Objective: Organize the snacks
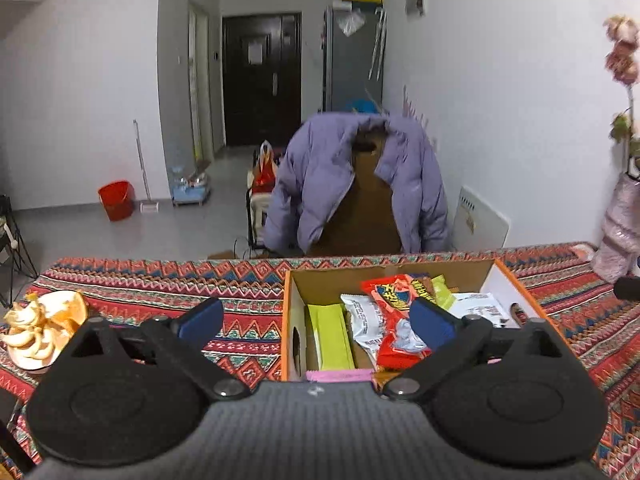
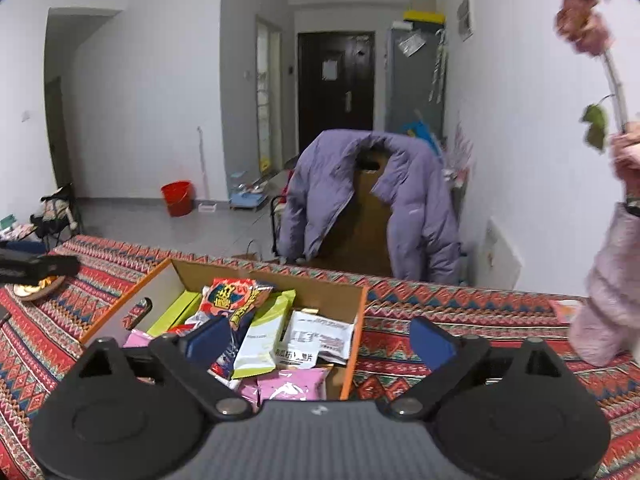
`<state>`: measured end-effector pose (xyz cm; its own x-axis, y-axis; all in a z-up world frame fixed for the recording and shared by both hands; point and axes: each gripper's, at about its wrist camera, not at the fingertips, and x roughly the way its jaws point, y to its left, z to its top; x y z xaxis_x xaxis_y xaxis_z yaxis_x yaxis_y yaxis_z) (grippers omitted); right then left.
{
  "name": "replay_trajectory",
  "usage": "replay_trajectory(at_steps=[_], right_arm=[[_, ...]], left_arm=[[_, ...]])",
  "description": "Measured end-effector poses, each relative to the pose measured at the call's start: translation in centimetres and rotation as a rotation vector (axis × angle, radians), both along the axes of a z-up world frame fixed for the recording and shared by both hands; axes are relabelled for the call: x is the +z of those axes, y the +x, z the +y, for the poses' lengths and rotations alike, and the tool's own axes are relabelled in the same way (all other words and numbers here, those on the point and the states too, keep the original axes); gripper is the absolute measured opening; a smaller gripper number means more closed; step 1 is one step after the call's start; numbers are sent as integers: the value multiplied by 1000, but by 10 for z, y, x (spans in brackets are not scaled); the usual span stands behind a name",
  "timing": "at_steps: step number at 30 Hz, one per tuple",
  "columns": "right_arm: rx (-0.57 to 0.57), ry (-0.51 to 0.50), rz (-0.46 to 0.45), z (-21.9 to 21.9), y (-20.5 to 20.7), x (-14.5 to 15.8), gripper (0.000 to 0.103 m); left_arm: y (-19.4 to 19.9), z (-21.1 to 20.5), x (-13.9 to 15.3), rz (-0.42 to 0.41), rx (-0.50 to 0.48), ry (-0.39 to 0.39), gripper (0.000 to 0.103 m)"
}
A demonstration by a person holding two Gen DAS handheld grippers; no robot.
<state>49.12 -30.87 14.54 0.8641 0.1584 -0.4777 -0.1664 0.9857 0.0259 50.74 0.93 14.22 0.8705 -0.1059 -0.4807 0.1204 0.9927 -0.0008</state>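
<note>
A patterned tablecloth (image 1: 160, 280) covers the table. On it sits the cardboard box (image 1: 294, 312), holding a red snack packet (image 1: 396, 320), a green packet (image 1: 330, 336) and white packets (image 2: 316, 340). Above the box, left gripper (image 1: 316, 320) and right gripper (image 2: 320, 340) gape wide, empty.

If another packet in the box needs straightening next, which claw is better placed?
Probably the right claw: open, empty, with the packets between its fingers. The left claw, also open and empty, sits mostly over the cloth beside the box.
</note>
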Motion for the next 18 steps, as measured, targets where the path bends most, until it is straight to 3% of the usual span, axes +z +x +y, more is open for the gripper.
replay_trajectory(at_steps=[10,18], right_arm=[[1,41,-105,15,-69,13,102],[1,44,-166,25,-166,-5,103]], left_arm=[[-78,8,18,-110,5,-52,103],[-183,13,2,-182,32,-22,103]])
